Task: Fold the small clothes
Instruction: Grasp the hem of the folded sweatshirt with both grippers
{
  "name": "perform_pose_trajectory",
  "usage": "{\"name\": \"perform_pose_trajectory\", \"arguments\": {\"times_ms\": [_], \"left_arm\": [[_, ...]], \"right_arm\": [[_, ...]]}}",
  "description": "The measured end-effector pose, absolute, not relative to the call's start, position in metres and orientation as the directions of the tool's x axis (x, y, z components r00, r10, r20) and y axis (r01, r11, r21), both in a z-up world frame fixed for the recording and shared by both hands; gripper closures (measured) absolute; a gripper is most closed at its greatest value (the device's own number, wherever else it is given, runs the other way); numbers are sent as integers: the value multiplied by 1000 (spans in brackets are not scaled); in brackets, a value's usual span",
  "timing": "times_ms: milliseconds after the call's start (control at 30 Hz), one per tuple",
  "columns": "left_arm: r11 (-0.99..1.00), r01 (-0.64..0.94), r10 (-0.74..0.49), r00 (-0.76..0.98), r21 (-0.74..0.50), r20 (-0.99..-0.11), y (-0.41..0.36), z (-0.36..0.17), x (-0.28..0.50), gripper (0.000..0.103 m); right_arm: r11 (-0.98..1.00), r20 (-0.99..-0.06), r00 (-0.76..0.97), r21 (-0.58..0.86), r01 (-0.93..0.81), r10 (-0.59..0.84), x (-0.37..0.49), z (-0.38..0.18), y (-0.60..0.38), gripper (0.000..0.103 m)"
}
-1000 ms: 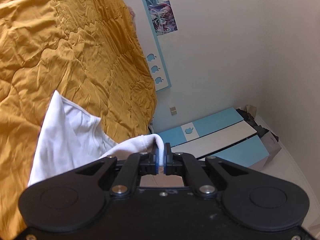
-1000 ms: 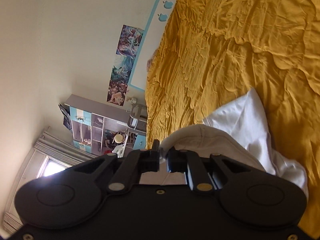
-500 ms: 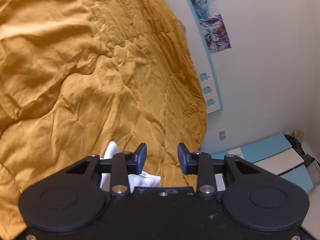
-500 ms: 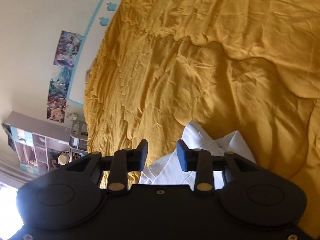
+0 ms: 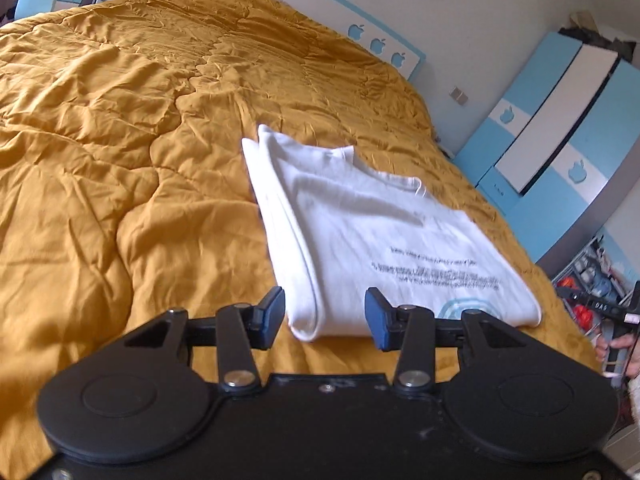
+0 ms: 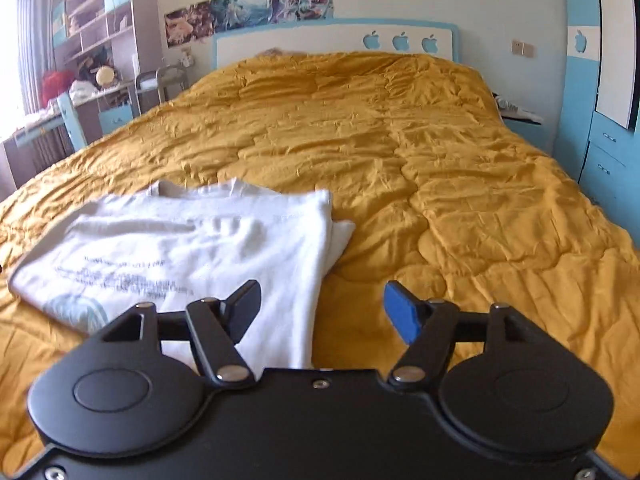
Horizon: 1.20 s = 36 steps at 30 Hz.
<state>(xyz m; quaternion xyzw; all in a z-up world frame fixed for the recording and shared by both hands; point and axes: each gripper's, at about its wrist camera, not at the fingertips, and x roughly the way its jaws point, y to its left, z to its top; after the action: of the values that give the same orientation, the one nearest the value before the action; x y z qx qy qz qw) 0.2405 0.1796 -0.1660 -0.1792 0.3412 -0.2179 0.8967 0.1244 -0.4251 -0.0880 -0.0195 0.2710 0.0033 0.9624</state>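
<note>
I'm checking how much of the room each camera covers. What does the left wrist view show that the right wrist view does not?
Only the left wrist view shows a hand at its right edge, gripping a black handle, and the tall blue-and-white wardrobe in full. Only the right wrist view shows the shelves, the cluttered desk and the posters whole. Both show the folded white shirt lying on the yellow quilt, the headboard with apple shapes, and their own tongs, left and right, open.
</note>
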Motion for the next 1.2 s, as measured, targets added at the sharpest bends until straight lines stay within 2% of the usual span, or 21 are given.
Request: {"name": "perform_pose_trajectory", "arguments": {"times_ms": [67,200,300,333,367,500,767,833,867,900,933,967,1033,1100,1200], "left_arm": [[867,276,-481,683,-416,-550,170,-172,236,59],[890,255,-437,711,-377,-551,157,-175,241,60],[918,229,-384,719,-325,-579,147,-174,243,65],[927,229,-367,721,-297,-588,143,-173,243,72],[941,217,-334,726,-262,-601,137,-174,245,87],[967,146,-246,732,-207,-635,125,-176,241,88],[989,108,-150,772,-105,-617,109,-169,233,93],[990,133,-132,777,-46,-616,109,-160,238,96],[989,148,-122,781,-8,-612,110,-152,240,98],[985,171,-121,784,24,-609,113,-143,242,98],[980,190,-120,785,52,-607,116,-133,244,98],[977,201,-115,778,70,-617,121,-126,247,103],[977,196,-93,753,86,-652,134,-119,252,103],[973,230,-161,697,4,-699,154,-122,254,103],[970,239,-200,673,-47,-712,165,-133,246,103]], "right_arm": [[1000,-553,833,-8,17,-18,120,-97,-430,34],[997,-548,835,17,71,-50,117,-108,-431,36],[996,-556,829,35,83,-50,118,-111,-421,36],[996,-557,829,36,85,-51,120,-111,-419,36],[996,-557,829,35,87,-53,123,-112,-415,36],[994,-568,819,11,106,-81,130,-116,-409,36],[997,-604,795,13,82,-57,134,-129,-404,36],[997,-615,788,39,67,-28,135,-131,-407,51],[996,-623,782,62,62,-10,136,-132,-408,75],[994,-633,774,78,73,-8,137,-132,-410,92],[993,-636,771,77,84,-16,137,-131,-411,93],[993,-635,773,91,75,0,136,-131,-413,94],[992,-633,774,110,69,17,133,-129,-416,94],[989,-631,775,132,67,32,130,-129,-419,95],[988,-634,773,134,70,31,130,-131,-419,95]]}}
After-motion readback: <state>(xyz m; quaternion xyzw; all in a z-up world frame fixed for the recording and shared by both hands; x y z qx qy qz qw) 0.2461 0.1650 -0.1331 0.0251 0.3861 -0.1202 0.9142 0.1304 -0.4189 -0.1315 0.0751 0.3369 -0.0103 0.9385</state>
